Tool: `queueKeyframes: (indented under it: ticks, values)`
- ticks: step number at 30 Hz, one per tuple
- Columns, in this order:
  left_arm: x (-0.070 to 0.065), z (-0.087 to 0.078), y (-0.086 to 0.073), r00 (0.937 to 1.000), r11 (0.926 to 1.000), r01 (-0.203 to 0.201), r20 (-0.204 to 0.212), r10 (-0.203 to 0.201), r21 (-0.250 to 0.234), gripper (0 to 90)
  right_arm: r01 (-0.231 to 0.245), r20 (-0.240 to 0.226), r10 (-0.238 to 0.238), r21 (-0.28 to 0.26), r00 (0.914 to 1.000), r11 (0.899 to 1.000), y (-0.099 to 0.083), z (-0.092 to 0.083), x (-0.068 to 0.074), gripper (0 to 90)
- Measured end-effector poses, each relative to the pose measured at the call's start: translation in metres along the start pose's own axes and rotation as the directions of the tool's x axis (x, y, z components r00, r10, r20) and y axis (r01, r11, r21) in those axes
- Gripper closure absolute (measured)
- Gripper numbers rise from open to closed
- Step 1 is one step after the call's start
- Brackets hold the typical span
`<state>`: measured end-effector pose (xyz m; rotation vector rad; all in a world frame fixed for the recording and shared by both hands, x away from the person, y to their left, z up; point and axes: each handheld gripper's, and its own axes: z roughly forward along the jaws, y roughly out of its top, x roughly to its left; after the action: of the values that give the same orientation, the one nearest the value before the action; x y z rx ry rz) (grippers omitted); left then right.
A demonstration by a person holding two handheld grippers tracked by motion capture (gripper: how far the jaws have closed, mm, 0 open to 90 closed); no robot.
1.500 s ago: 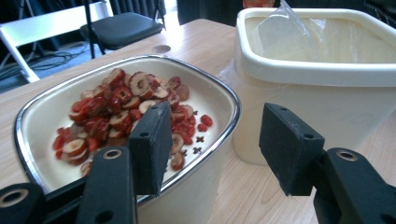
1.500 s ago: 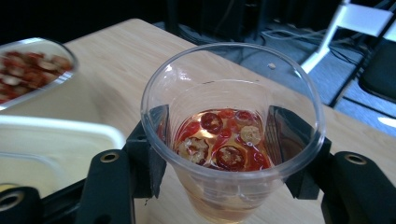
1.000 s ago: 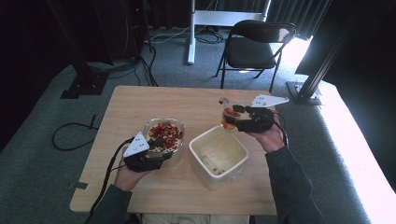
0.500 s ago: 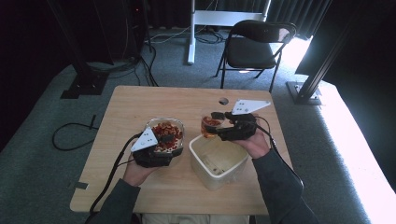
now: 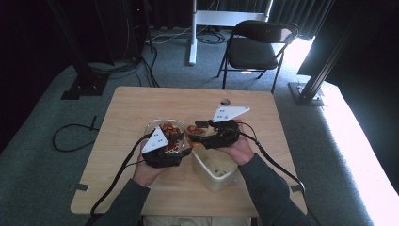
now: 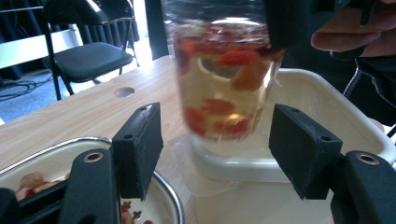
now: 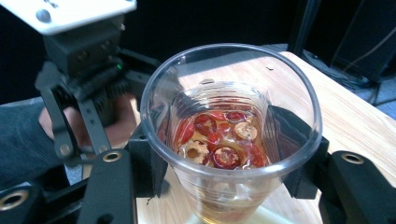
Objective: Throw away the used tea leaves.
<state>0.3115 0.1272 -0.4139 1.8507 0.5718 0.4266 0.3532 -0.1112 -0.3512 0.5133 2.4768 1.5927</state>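
Two views, right gripper (image 7: 224, 172) clamping cup (image 7: 229, 140), left gripper (image 6: 224, 154) open-jawed

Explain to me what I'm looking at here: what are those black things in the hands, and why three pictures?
No machine moves here. A person sits at a wooden table with a tool in each hand: a hand-held gripper with two black jaws that squeeze like tongs.

The high view looks down from above. The other two pictures come from small cameras riding on the tools and looking along their jaws.

The right hand-held gripper squeezes a clear plastic cup of liquid with red fruit pieces. The left hand-held gripper is open and holds nothing, its jaws standing apart in front of the cup.

On the table are a glass bowl of similar pieces and a white square tub.
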Motion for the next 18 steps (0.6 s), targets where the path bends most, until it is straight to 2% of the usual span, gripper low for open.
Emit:
queueKeyframes:
  ticks: [3, 11, 15, 18]
  values:
    - [0.001, 0.003, -0.001, 1.0000, 1.0000, 0.001, 0.001, -0.001, 0.007, 35.3, -0.012, -0.030, 0.012, -0.015, 0.9995, 1.000, 0.000, 0.005, 0.001, 42.1]
    - [-0.001, 0.011, -0.005, 0.9997, 0.9999, 0.002, 0.024, -0.003, 0.011, 34.4, 0.024, -0.063, -0.024, -0.005, 0.9977, 1.000, 0.002, 0.014, 0.011, 42.3]
    - [-0.001, 0.013, -0.006, 0.9997, 0.9997, -0.002, 0.023, 0.001, 0.026, 33.5, 0.033, -0.060, -0.033, -0.002, 0.9976, 0.999, 0.001, 0.018, 0.014, 42.3]
    - [-0.001, 0.012, -0.006, 0.9998, 0.9993, -0.012, 0.014, 0.012, 0.035, 40.3, 0.033, -0.064, -0.033, -0.002, 0.9974, 0.999, 0.001, 0.018, 0.013, 42.3]
